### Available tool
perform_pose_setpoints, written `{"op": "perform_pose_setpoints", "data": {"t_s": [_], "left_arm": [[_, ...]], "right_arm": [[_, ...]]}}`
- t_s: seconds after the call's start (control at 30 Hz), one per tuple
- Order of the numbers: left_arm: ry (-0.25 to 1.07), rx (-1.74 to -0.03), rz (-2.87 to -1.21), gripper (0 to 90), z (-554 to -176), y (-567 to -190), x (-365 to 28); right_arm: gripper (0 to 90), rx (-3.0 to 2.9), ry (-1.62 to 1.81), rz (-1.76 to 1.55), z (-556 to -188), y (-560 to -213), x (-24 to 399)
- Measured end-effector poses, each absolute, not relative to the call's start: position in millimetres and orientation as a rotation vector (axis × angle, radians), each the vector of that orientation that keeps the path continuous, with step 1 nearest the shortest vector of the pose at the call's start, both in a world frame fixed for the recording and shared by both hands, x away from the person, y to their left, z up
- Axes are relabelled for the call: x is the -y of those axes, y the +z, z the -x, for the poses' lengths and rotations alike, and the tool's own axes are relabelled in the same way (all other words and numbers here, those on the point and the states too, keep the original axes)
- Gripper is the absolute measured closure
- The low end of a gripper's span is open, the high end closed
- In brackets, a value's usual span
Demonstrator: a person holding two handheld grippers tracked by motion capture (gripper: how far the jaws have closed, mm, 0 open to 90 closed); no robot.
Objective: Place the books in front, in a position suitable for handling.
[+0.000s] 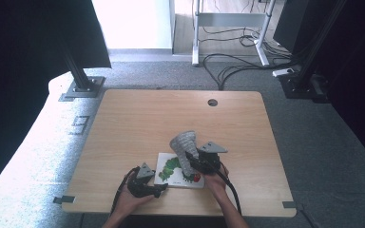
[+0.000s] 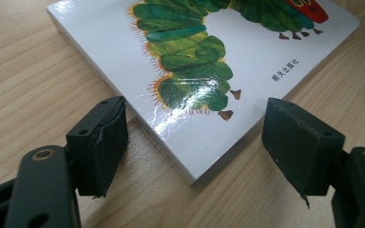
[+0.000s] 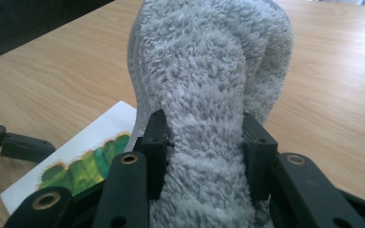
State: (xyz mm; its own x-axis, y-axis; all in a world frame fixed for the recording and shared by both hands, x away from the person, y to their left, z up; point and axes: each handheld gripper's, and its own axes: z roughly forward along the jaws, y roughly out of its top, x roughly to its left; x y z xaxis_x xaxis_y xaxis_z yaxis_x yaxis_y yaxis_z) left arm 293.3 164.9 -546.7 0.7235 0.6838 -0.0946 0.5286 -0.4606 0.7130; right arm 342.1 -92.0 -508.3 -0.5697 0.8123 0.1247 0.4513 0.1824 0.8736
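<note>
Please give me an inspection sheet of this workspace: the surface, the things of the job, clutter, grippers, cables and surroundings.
Surface: wooden table, with a round hole near its far edge.
Job's things: picture book with a green caterpillar lies flat near the front edge; grey fluffy slipper is held up above the book's right part.
Clutter: nothing seen.
Grippers: left gripper open, its jaws either side of the book's corner, not touching it; right gripper shut on the slipper.
Cables: black cables on the floor beyond the table.
Surroundings: grey carpet, dark curtains at both sides, a white desk frame behind.
</note>
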Motion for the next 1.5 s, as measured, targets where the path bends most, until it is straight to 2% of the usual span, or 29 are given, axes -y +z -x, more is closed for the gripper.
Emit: {"op": "perform_pose_setpoints", "data": {"t_s": [0.47, 0.87, 1.0, 1.5], "left_arm": [[0.260, -0.916, -2.166, 24.0, -293, -547, -165], [0.263, -0.916, -2.167, 24.1, -293, -547, -165], [0.262, -0.916, -2.168, 24.1, -293, -547, -165], [0.262, -0.914, -2.169, 24.1, -293, -547, -165]], "right_arm": [[60.6, -2.225, 1.294, -1.117, -353, -528, 27], [59.8, -2.255, 1.218, -1.078, -355, -533, 10], [59.5, -2.248, 1.209, -1.086, -354, -532, 15], [59.3, -2.103, 1.104, -1.247, -340, -536, 108]]}}
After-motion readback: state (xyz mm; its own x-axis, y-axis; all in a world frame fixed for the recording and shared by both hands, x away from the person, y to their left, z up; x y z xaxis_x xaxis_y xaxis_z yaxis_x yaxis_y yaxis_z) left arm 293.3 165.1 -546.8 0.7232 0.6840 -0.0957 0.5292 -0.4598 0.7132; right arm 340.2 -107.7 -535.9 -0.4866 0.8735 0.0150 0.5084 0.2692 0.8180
